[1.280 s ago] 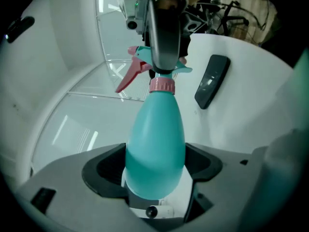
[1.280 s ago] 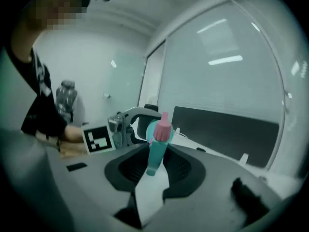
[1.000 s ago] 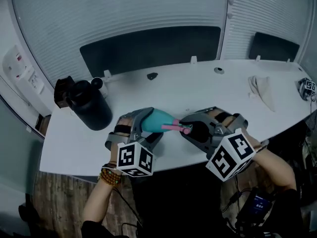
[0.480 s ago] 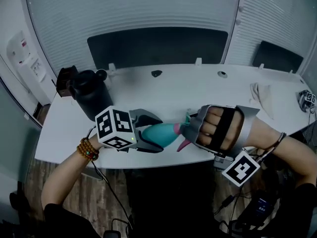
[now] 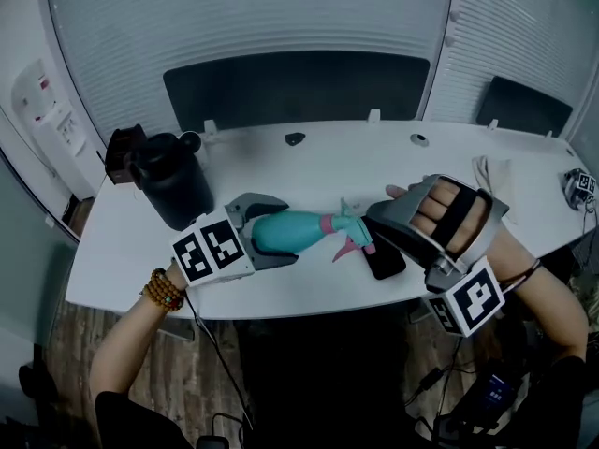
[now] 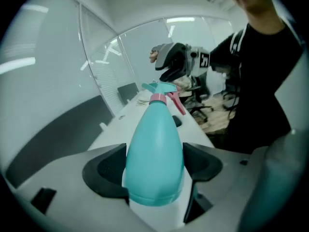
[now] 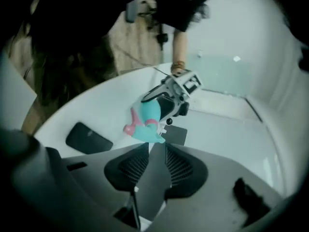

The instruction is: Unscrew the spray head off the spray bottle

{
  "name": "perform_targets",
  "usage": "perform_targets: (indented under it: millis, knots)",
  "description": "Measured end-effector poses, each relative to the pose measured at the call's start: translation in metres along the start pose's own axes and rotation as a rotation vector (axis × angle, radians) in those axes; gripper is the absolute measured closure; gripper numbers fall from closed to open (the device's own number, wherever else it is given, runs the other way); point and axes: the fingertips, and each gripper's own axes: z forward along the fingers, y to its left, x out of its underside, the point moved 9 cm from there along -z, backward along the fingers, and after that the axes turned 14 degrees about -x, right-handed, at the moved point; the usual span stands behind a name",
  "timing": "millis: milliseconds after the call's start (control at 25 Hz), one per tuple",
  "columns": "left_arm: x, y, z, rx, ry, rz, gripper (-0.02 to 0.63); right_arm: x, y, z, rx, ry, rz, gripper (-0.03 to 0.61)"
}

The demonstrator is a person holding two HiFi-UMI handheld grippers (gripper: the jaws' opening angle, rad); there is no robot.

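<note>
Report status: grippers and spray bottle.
Left gripper shut on spray bottle. Right gripper open, empty, short of spray head. Head not yet off. Phone lies close by.

Wears black sleeves (image 5: 126, 419), brown bead bracelet (image 5: 163, 288); grey left gripper (image 5: 267, 234) and right gripper (image 5: 376, 221), black ribbed pads (image 7: 128, 170), white marker cubes (image 5: 212, 251).

head view: steeply down | left gripper view: close on spray bottle (image 6: 154, 149) | right gripper view: farther — 3 share it

Office meeting room. Long white table (image 5: 309, 171) with cable grommet (image 5: 418, 140); dark chair back (image 5: 295, 87) at 12 o'clock, second chair (image 5: 524, 106) at 2 o'clock; striped frosted glass partition (image 5: 234, 17) behind; wall sockets (image 5: 42, 96) at 10 o'clock.
</note>
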Motion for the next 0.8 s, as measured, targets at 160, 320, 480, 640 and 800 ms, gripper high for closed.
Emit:
perform_targets:
  millis: [160,320,480,640,800]
  knots:
    - [-0.005,0.009,-0.011,-0.518,0.142,0.469,0.247,0.032,-0.011,-0.001,-0.234,-0.449,0.917,0.483]
    - [-0.018,-0.001,-0.027,-0.818,0.098,0.739,0.255,0.059,0.012,0.027,-0.601,-0.998,1.746,0.409]
    - [-0.025,-0.031,-0.038,-1.024,-0.008,1.063,0.264,0.085,0.038,0.051,-0.679,-1.628,2.314,0.396]
    - [-0.022,-0.039,-0.033,-1.077,-0.017,1.185,0.267,0.070,0.050,0.056,-0.691,-1.792,2.370,0.396]
    - [-0.023,-0.036,-0.036,-1.122,-0.044,1.199,0.270,0.046,0.056,0.063,-0.733,-1.858,2.418,0.396]
